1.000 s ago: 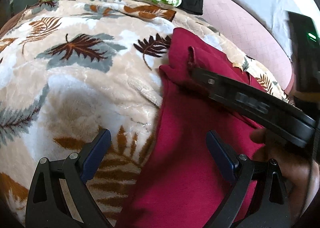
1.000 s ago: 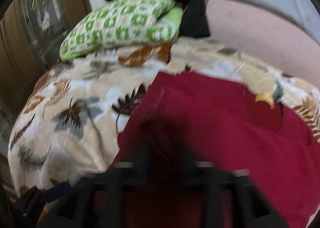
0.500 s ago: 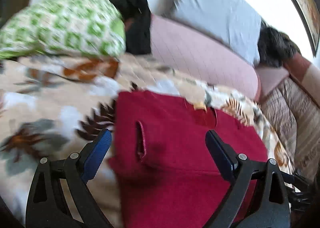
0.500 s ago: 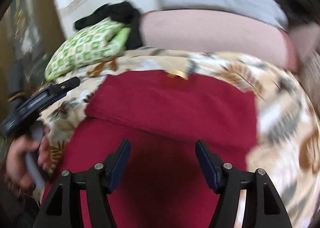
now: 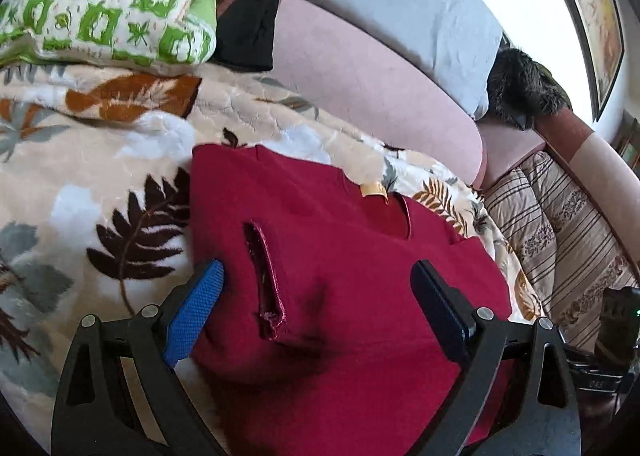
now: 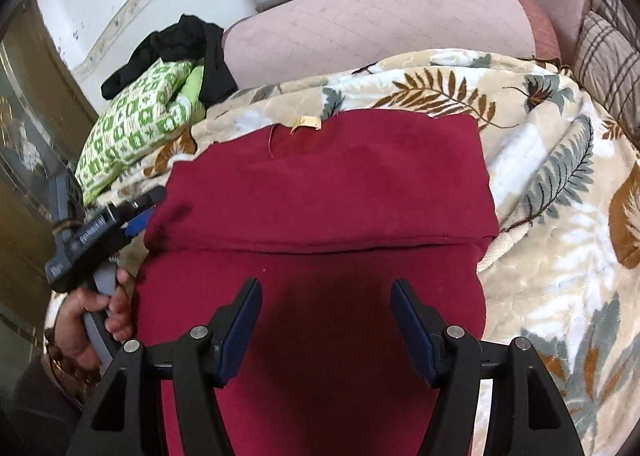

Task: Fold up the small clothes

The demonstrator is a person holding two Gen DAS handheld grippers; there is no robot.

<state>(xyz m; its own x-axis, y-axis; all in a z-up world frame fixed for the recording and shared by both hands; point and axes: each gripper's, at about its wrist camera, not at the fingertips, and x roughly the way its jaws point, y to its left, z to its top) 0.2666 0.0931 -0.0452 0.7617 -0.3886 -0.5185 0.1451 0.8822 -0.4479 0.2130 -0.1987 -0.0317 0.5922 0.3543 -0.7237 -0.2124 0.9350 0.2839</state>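
Between and just ahead of the right gripper, a dark red garment lies spread on the bed. Its neck opening with a small yellow label is at the far end from these jaws, so the long axis runs straight away from the gripper toward the pillows. One part is already folded across: a straight fold edge crosses the cloth just beyond the fingertips.

The right gripper stands open about halfway and holds nothing; the red cloth is only under it. The left gripper is open wide and also empty. It hangs over the left side of the garment, where a folded sleeve opening shows as a long slit between its blue pads. In the right wrist view, the left gripper sits at the left border of the cloth, held by the person's hand.

I judge the near hem is closer to the right gripper, so the next fold probably brings the near part away toward the label; both hands are near enough to share it.

The cloth looks soft, thick and matte, like fleece or knit. Under it is a plush blanket with leaf prints, cream, brown and grey. Farther away lie a green-and-white pillow, a black garment, a pink quilted cushion and a grey pillow.
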